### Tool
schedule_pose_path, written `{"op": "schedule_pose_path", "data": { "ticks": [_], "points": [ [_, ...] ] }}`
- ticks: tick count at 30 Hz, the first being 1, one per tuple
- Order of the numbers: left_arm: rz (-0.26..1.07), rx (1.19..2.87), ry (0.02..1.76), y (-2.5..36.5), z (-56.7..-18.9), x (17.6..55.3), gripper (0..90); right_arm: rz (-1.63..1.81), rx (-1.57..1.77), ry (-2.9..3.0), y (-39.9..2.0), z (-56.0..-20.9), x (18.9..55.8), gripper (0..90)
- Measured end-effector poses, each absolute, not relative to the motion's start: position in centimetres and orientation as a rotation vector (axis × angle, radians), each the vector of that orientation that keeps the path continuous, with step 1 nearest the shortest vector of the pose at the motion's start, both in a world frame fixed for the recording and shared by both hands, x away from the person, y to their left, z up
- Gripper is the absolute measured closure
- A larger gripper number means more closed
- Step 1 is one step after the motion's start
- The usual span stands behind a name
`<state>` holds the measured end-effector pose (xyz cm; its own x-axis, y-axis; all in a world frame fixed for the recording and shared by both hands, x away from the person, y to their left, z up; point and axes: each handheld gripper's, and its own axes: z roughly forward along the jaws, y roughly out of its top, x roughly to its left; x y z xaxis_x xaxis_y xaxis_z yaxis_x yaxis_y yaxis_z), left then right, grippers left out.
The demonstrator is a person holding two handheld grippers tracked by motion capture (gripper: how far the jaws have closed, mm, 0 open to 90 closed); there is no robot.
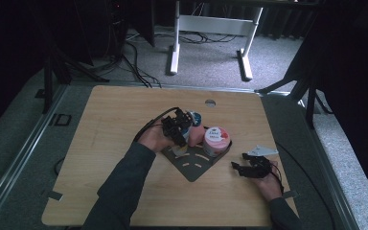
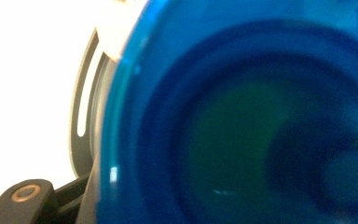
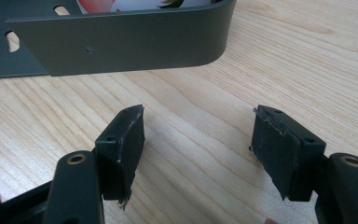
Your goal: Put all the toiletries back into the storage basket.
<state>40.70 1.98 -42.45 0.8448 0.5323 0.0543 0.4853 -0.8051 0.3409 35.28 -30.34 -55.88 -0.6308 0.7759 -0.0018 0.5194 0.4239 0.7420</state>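
A dark grey slotted tray (image 1: 194, 167) lies at the middle of the wooden table. At its far left corner stands a pink bottle (image 1: 197, 135) with a blue cap (image 1: 195, 116). My left gripper (image 1: 179, 129) is shut on this bottle from the left. In the left gripper view the blue cap (image 2: 242, 130) looms very close and blurred, with the tray's slotted wall (image 2: 81, 116) beside it. A white jar with a pink lid (image 1: 216, 139) sits in the tray to the right of the bottle. My right gripper (image 1: 237, 166) (image 3: 198, 140) rests open on the bare wood just right of the tray wall (image 3: 121, 42).
A round cable hole (image 1: 210, 102) sits near the table's far edge. Beyond the table stand a white desk frame (image 1: 175, 43) and loose floor cables (image 1: 134, 62). Bare wood extends left of the tray and along the front edge.
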Motion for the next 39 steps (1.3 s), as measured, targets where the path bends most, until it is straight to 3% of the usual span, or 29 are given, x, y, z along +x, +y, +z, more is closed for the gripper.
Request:
{"op": "schedule_pose_path", "data": {
  "ticks": [39],
  "points": [
    [0.271, 2.648, 0.916, 3.9, -43.3, 44.4, 55.4, 1.037, 1.113, 2.339, -30.3, -55.9, 35.3, 34.2]
  ]
}}
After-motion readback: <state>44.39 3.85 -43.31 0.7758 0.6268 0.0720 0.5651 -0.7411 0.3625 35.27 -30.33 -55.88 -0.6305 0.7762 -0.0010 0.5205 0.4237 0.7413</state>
